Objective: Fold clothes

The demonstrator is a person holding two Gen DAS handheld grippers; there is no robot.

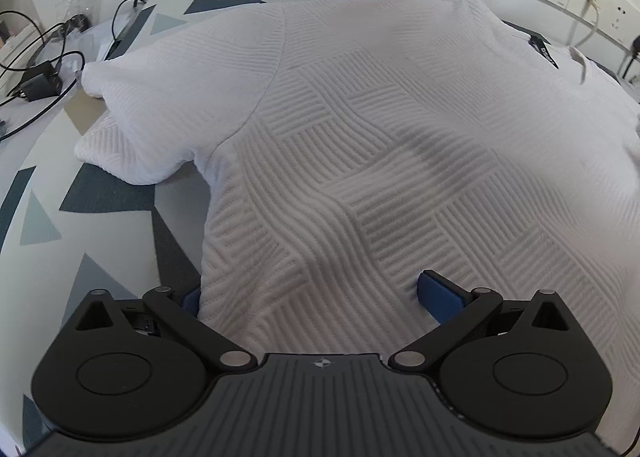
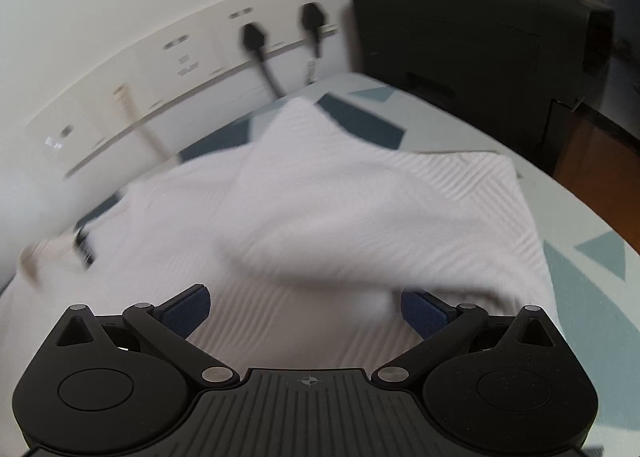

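your left gripper point(image 1: 316, 297) sits nearest the lens, jaws spread wide and holding nothing, straddling the side edge of the white textured shirt point(image 1: 360, 145) near its hem; the cloth runs between the blue pads point(image 1: 438, 297) without being pinched. ahead of it the shirt's long axis leads away toward the collar label point(image 1: 544, 51), far and right; the spread sleeve point(image 1: 160, 113) lies ahead to the left on the patterned table cover point(image 1: 112, 197). your right gripper point(image 2: 306, 311), jaws also apart and empty, hovers close over a doubled-over flap point(image 2: 360, 209) just ahead, so judge the right hand nearer that sleeve side.
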